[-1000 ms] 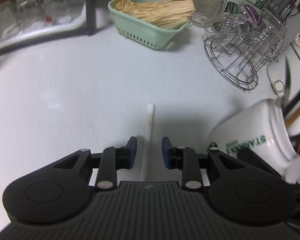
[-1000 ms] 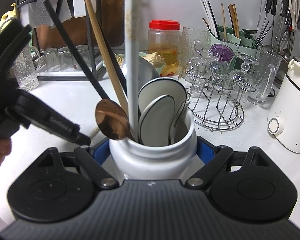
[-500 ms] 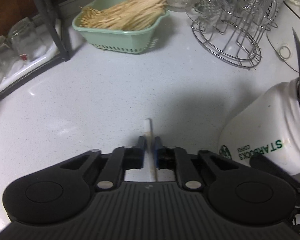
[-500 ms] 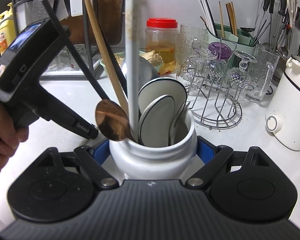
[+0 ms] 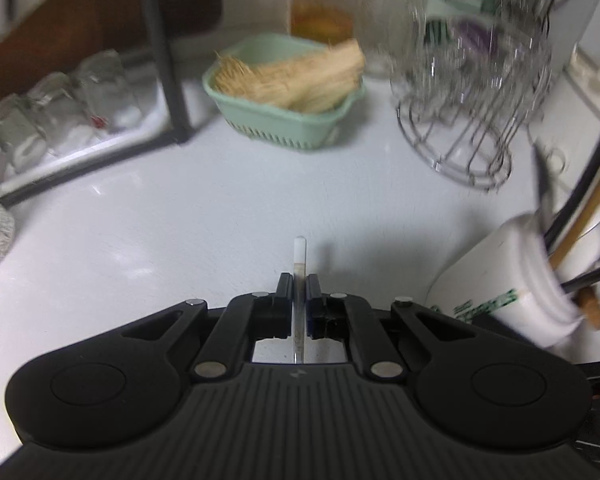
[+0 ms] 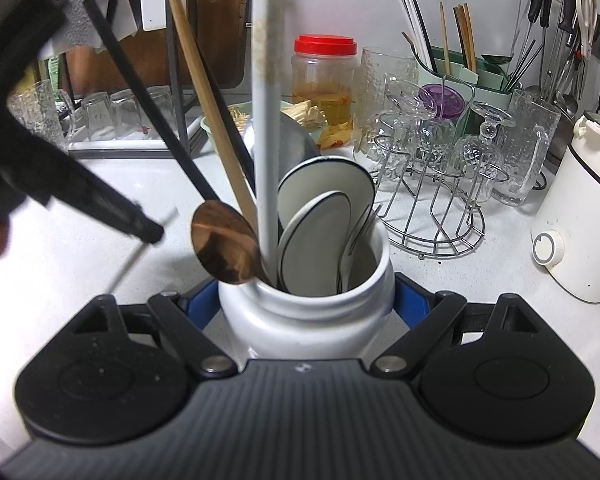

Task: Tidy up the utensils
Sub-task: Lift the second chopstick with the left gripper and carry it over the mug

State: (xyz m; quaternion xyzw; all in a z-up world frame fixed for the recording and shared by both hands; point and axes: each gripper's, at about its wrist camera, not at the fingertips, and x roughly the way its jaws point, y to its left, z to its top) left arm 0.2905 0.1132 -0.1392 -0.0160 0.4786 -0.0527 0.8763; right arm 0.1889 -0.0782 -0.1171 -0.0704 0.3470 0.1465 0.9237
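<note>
Chopstick point(image 5: 299, 276) sits clenched in my left jaws point(image 5: 299, 286), a thin white stick lifted just clear of the tabletop point(image 5: 220, 208), left of the white jar point(image 6: 306, 316). My right jaws point(image 6: 306, 300) grasp that jar by its sides, its mouth crowded with spoons and long handles. Slippage is my worry: the stick is slim and gripped near one end, so it may pivot (or catch on the jar's handles) on its way in. A second ago it lay flat between my parted left jaws; since then they have clamped it and risen.
</note>
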